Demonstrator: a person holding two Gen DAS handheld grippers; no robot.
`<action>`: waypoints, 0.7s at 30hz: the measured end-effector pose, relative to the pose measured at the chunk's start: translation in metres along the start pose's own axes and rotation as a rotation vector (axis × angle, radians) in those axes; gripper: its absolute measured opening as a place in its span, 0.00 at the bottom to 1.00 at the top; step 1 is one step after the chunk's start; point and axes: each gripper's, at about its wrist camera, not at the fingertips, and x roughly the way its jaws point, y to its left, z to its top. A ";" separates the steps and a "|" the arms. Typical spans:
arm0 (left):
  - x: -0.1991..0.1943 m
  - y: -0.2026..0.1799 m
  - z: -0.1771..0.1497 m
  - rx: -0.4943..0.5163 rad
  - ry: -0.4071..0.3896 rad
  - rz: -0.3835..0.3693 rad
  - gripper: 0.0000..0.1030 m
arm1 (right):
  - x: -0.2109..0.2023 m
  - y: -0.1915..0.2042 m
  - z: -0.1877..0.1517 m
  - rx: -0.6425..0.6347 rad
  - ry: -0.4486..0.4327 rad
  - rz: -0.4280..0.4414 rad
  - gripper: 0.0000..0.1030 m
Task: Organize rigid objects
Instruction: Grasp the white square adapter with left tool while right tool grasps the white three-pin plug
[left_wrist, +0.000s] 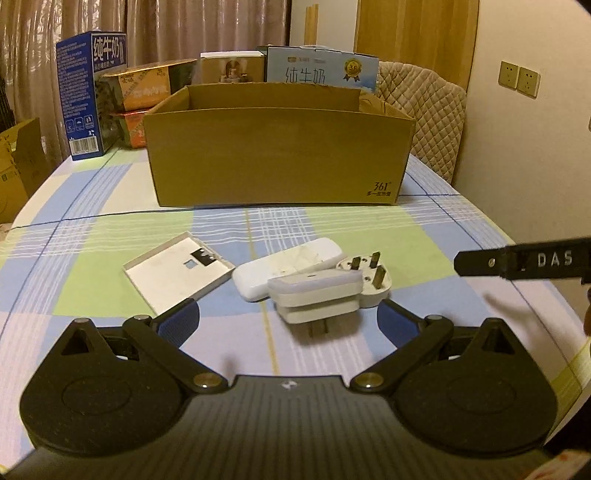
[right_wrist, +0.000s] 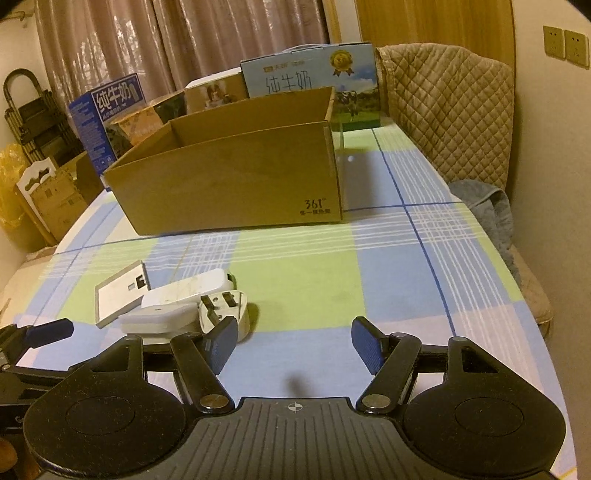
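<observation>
Behind, cardboard box (left_wrist: 277, 155) blocking cartons (left_wrist: 321, 72)

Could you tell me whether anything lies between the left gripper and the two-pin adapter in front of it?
Nothing visible does. The left gripper is open, and the two-pin adapter lies just ahead on the tablecloth, leaning on the three-pin plug.

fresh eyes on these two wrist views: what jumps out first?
The open cardboard box dominates mid-table on the checked tablecloth, with milk cartons lined up behind it. In front sits a tight cluster of white parts: a flat wall plate, an oblong white case, a plug-in adapter and a three-pin plug. The left gripper is open just short of the adapter; the right gripper is open over bare cloth.
</observation>
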 end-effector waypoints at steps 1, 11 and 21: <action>0.002 -0.002 0.001 -0.001 0.002 -0.005 0.91 | 0.000 0.000 0.000 0.000 0.001 -0.002 0.63; 0.035 -0.023 0.009 0.007 0.037 -0.010 0.77 | 0.002 -0.020 0.001 0.072 0.016 -0.034 0.63; 0.053 -0.021 0.009 -0.019 0.057 0.025 0.64 | 0.001 -0.019 0.005 0.050 0.008 -0.028 0.63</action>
